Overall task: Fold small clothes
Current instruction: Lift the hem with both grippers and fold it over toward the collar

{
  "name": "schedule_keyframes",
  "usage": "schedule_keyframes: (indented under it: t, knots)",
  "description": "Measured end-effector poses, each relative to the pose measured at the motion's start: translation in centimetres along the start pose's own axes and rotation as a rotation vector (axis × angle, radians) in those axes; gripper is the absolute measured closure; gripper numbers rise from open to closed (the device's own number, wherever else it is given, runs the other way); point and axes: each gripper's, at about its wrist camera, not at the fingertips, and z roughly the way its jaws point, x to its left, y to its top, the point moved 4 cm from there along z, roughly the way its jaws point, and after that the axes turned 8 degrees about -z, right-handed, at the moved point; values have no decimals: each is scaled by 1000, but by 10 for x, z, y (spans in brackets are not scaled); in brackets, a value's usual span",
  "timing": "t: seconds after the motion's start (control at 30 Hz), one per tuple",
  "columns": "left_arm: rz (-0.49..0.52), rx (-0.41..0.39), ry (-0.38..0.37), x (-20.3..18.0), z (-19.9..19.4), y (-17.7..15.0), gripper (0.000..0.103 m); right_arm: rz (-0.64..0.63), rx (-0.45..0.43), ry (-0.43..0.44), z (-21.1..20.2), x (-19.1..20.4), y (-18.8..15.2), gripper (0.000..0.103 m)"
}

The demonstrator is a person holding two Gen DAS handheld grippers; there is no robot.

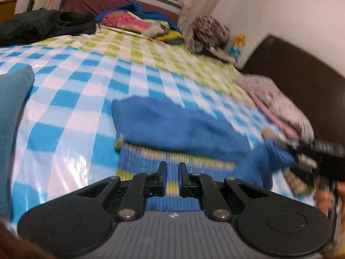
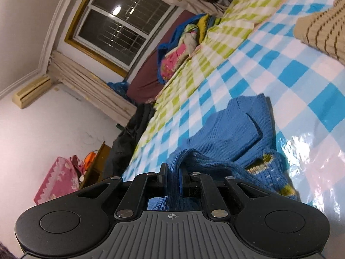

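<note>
Right wrist view: right tool (image 2: 172, 180) pinching blue knit sweater (image 2: 235, 129) fold, mid-bed near front edge; left tool (image 1: 172, 180) pinching its striped hem. Fold underway, unfinished.

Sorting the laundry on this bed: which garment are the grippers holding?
The blue knit sweater with yellow trim: the right gripper pinches a fold of it. The tan striped knit and the pale floral garment lie untouched farther off.

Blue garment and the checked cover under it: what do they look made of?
Blue garment: knitted yarn, likely wool or acrylic; vertical ribs and a matte, soft surface show. Checked cover: probably plastic or a plastic-coated sheet; it is glossy, with bright crinkled glare patches near the garment.
</note>
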Motion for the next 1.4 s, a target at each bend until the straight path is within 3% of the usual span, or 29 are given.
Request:
schedule_keyframes:
  t: [0.13, 0.27, 0.37, 0.57, 0.87, 0.97, 1.0, 1.07, 1.2, 1.4]
  knots:
    - [90, 48, -11, -9, -18, -22, 84, -28, 13, -16, -2, 5, -6, 93]
    - [171, 116, -8, -17, -30, -45, 72, -45, 16, -29, -2, 12, -9, 93]
    - [104, 152, 6, -9, -36, -61, 68, -74, 26, -34, -3, 19, -16, 93]
    - [-121, 162, 11, 17, -33, -86, 63, -85, 51, -51, -6, 21, -25, 93]
    - [-198, 166, 19, 22, -14, -98, 54, -80, 63, -42, -5, 19, -28, 93]
    - [-178, 159, 17, 16, -12, -95, 59, -63, 67, -40, -5, 15, -29, 93]
    - [-181, 158, -7, 14, -11, -94, 76, -60, 65, -37, -6, 14, -28, 93]
    - [-175, 151, -34, 9, -11, -89, 90, -59, 60, -33, -8, 14, -26, 93]
    - [-196, 87, -118, 4, -13, -61, 92, -50, 44, -6, -11, 16, -19, 93]
    - [-243, -45, -211, 7, -1, 8, 92, -28, -28, 13, -1, 16, 11, 93]
